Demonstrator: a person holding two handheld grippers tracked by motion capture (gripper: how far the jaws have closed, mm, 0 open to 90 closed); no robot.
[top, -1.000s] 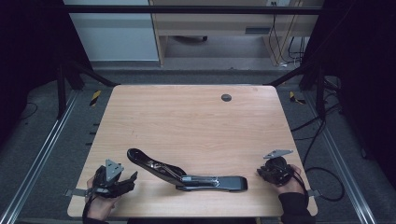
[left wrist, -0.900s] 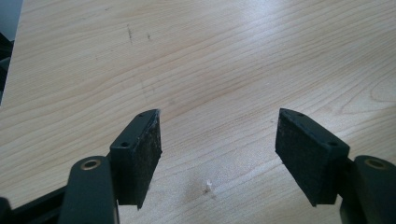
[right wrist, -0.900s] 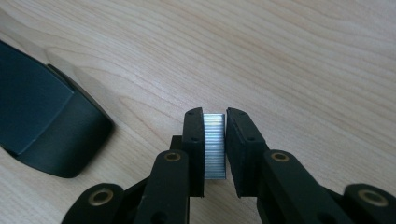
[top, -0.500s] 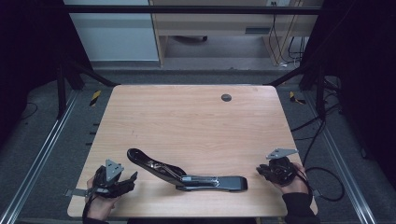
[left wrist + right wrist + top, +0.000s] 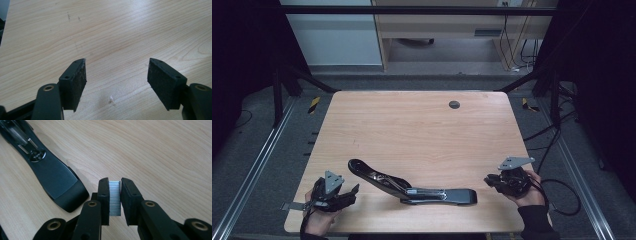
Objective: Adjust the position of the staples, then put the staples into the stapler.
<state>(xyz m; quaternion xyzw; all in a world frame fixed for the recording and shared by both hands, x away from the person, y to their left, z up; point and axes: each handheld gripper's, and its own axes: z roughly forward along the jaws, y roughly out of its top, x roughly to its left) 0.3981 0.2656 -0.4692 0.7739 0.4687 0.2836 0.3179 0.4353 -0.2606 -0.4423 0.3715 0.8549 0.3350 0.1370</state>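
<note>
a: fig. — my right gripper (image 5: 115, 202) pinches a strip of staples (image 5: 115, 198); where does the opened stapler (image 5: 412, 184) lie from it?

b: just to its left on the table (image 5: 422, 125), long axis running left to right, its base end nearest that gripper; my left gripper (image 5: 116, 82) stands spread and empty beyond the stapler's raised arm; i judge the right hand makes the loading move.

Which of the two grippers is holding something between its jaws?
The right gripper: its jaws are shut on a silver strip of staples, beside the opened black stapler. The left gripper has wide-open jaws with only bare table between them.
</note>
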